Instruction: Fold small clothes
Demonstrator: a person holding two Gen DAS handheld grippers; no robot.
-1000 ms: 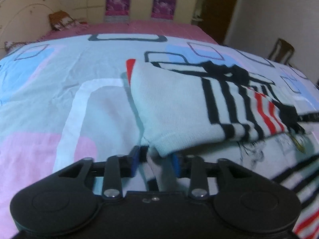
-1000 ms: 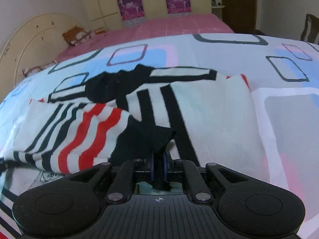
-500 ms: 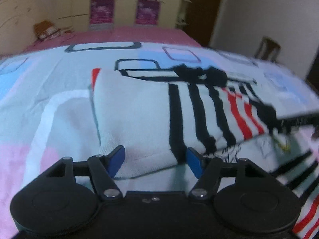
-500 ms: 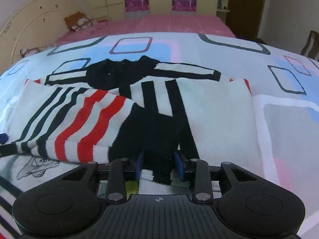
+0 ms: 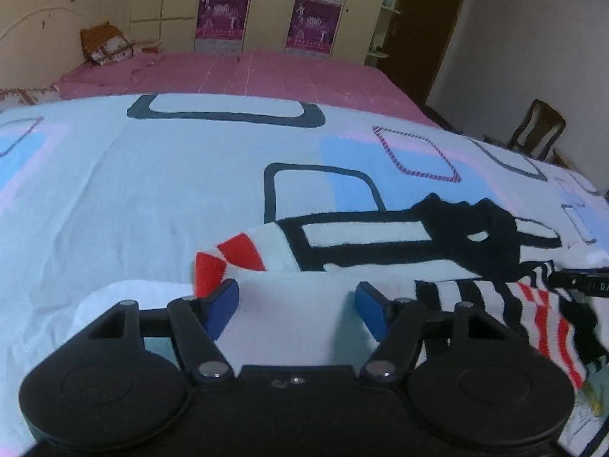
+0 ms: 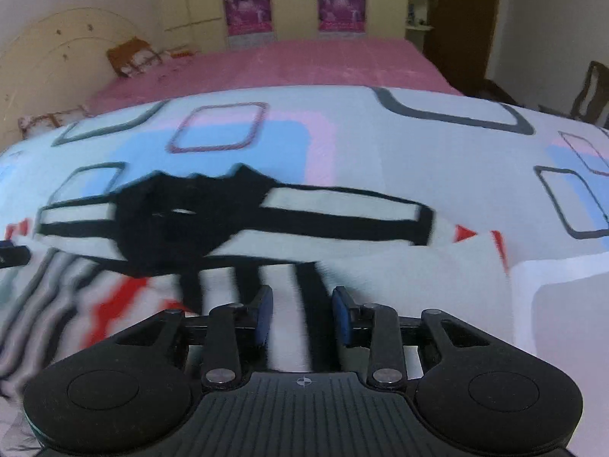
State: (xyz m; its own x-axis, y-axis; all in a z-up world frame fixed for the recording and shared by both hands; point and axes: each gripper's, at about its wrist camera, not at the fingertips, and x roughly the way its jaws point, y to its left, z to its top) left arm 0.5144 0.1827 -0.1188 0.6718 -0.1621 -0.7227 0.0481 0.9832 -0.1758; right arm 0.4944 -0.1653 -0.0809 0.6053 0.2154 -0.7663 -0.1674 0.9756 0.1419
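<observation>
- Left wrist view: left claw point(image 5: 297, 310) at bottom centre of frame, blue pads point(image 5: 222, 306) set wide apart, gripping nothing; white knit fabric lies under/between them, pads not pressing on it.
- Same view: striped sweater point(image 5: 365, 245) spread flat on the bed, lower centre to right of frame. White w/ black bands, black patch around the neck at right, red bits at its left edge, red + black stripes at lower right.
- Bedsheet point(image 5: 152, 190) white w/ blue, pink & dark rounded rectangles fills mid frame; pink cover point(image 5: 247, 72) behind it, upper centre.
- A tip of the other claw pokes in at right edge, just beside the striped part.
- Bkgd: cushion point(image 5: 106, 43) upper left, wardrobe doors w/ purple posters point(image 5: 222, 19) top centre, wooden chair point(image 5: 536, 129) upper right.
- Right wrist view: right claw point(image 6: 302, 314) bottom centre, pads narrow but parted, not clamped on anything; a black stripe of the sweater runs between them, frame too blurred to tell if pads touch it.
- Same view: sweater point(image 6: 236, 221) across mid frame, black neck patch left of centre, blurred red/black stripes lower left, red bits at right edge.
- Bedsheet point(image 6: 342, 133) beyond it; chair point(image 6: 592, 91) at right edge; posters point(image 6: 247, 7) top centre.
</observation>
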